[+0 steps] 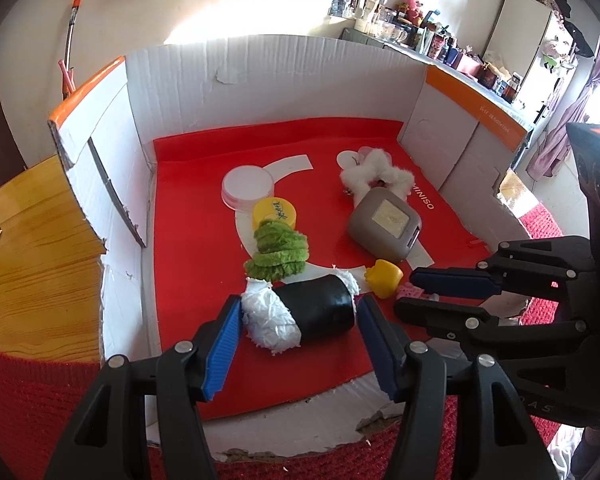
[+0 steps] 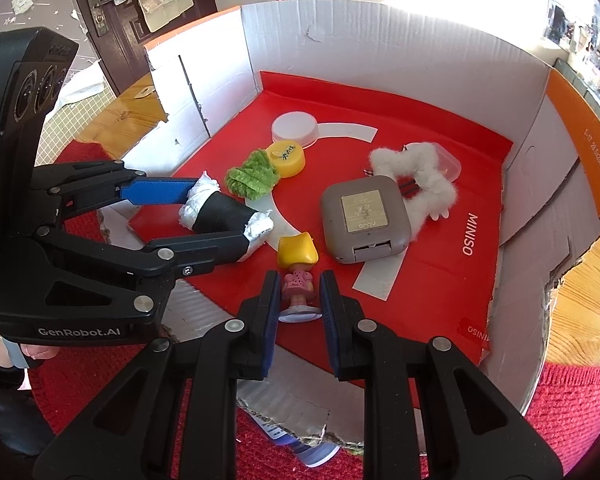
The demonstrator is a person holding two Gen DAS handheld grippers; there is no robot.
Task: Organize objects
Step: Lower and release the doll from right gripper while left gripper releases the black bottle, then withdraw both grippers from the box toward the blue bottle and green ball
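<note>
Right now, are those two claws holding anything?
Left gripper spans the black roll end to end; right gripper flanks the doll. Firm grip: cannot tell.

The red sheet on the box floor has the word "MINISO" in white letters near its right side. It shows in the left wrist view too. At the sheet's torn front corner, more white letters read "OSINI", upside down.

The left tool has "GenRobot.AI" in grey letters on its black body.

The grey square case has a gold plate with a tiny word that is too small to read.

The yellow round lid has dark marks, too small to read.

The orange strip on the box wall has small white numbers, too blurry to read.
</note>
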